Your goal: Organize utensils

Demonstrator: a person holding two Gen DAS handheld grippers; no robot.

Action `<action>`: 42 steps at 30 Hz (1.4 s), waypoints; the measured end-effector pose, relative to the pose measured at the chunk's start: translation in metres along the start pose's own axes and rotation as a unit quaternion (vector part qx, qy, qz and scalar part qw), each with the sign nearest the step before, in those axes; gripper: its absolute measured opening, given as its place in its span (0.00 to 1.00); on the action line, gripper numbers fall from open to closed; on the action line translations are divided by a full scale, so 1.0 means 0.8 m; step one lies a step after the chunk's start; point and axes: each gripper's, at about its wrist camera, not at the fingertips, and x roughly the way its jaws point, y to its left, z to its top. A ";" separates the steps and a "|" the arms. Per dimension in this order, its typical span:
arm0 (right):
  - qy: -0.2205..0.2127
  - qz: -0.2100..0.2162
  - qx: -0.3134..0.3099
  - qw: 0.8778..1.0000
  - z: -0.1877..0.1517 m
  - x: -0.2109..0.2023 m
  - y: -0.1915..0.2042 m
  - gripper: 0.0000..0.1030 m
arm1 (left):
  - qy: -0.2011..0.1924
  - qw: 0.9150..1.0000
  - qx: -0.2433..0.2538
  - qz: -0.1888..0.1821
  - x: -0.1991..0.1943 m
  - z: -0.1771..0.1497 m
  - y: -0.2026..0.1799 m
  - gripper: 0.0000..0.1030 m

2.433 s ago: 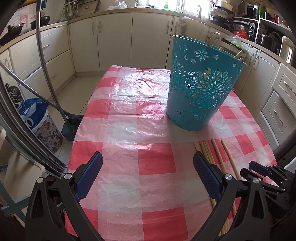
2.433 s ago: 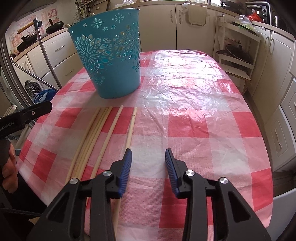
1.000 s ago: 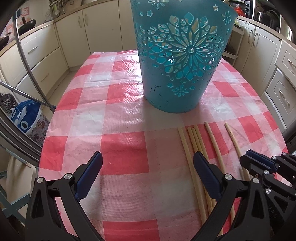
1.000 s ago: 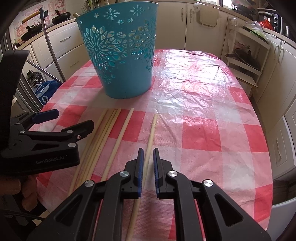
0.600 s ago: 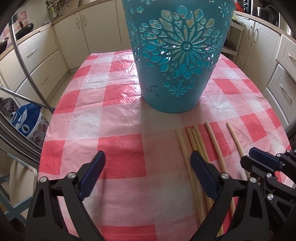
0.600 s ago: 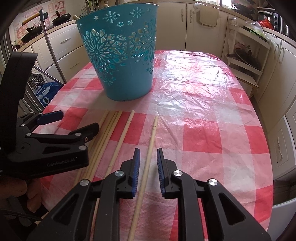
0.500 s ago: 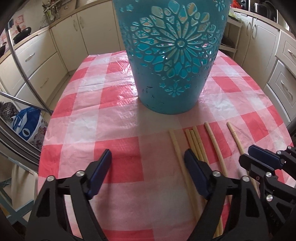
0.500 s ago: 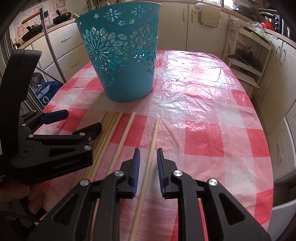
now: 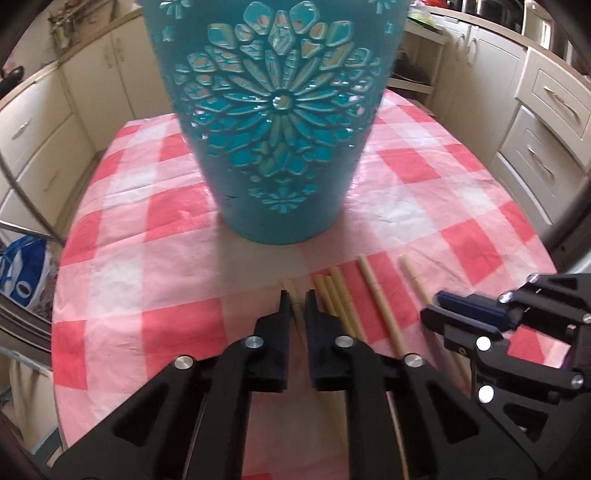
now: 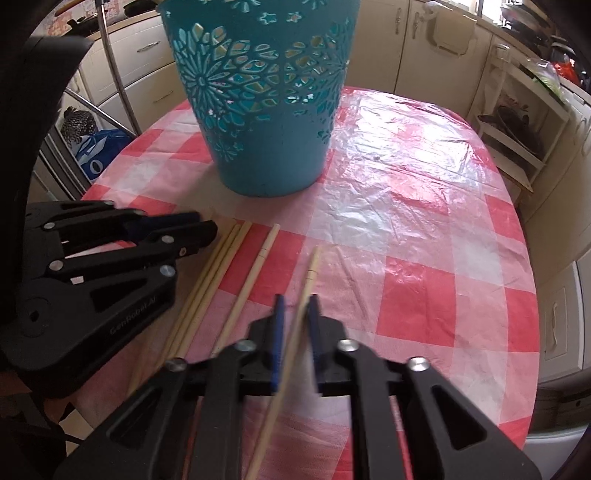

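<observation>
Now left hand-held gripper [image 9: 296, 295] clenched on leftmost stick [image 9: 289, 287], right hand-held gripper [image 10: 295, 301] grasping rightmost stick [image 10: 312, 266], teal basket [image 9: 275, 110] beyond on desk [image 9: 177, 218].

Reading "GenRobot.AI" in pale raised letters on the black side plate of the left gripper [image 10: 207, 230], seen in the right wrist view, the letters slanting upward and slightly blurred. Finding no other legible text: a white mark on the blue bag [image 10: 96, 152] on the floor too blurred to make out, and the posters [image 10: 59, 24] on the far wall too small to decipher. Spotting nothing readable in the left wrist view, neither on the right gripper [image 9: 434, 314] nor on the blue bag there.
</observation>
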 end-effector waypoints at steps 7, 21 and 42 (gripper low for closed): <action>-0.038 0.058 0.106 0.992 -0.009 -0.013 -0.038 0.06 | -0.117 0.991 -0.050 -0.042 -0.104 0.012 0.039 0.04; -0.132 0.161 0.248 0.946 -0.014 -0.040 -0.088 0.06 | -0.467 0.873 -0.137 -0.029 -0.255 0.115 0.071 0.04; -0.138 0.157 0.237 0.949 -0.005 -0.039 -0.078 0.06 | -0.416 0.899 -0.126 0.050 -0.144 0.133 0.046 0.09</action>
